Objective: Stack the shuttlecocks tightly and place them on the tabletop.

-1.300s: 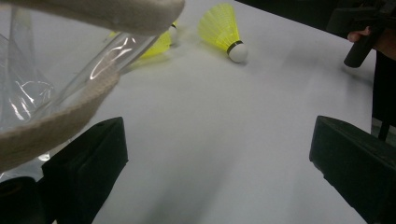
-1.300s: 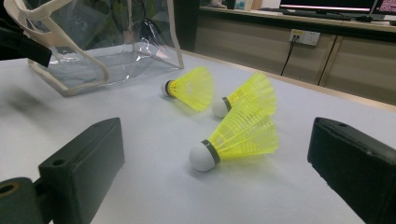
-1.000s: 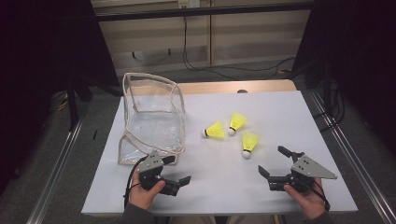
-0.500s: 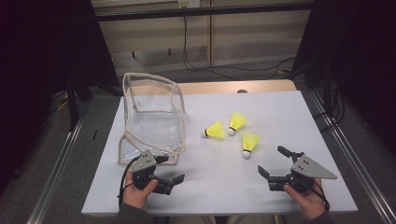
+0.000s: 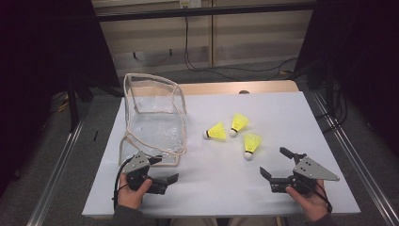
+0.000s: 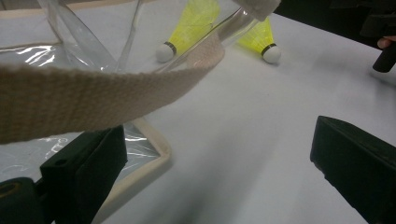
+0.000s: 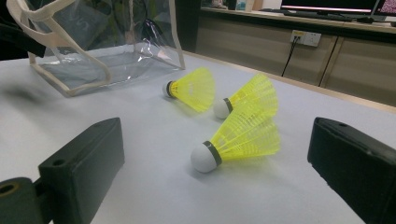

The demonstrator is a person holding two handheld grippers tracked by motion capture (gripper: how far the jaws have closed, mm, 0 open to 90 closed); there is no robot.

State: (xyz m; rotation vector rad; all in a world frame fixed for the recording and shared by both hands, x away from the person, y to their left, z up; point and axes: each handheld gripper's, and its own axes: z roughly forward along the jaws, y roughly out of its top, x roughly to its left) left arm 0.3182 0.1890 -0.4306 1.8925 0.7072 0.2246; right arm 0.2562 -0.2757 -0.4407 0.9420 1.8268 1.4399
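At the near edge of the white bench (image 5: 291, 117), the left tool (image 5: 162, 181) sits low with its jaws spread apart and nothing between them, just beside the near right corner of the clear bag (image 5: 153, 122). In the left gripper view the bag's cream webbing strap (image 6: 93, 95) crosses close in front of the camera. The right tool (image 5: 277, 167), near the right corner, also has its jaws wide apart and empty, aimed at the nearest yellow shuttlecock (image 5: 251, 145). Two more shuttlecocks (image 5: 215, 132) (image 5: 239, 124) lie just beyond, toward the middle, all three on their sides, right of the bag and outside it. The bag stands open at far left.
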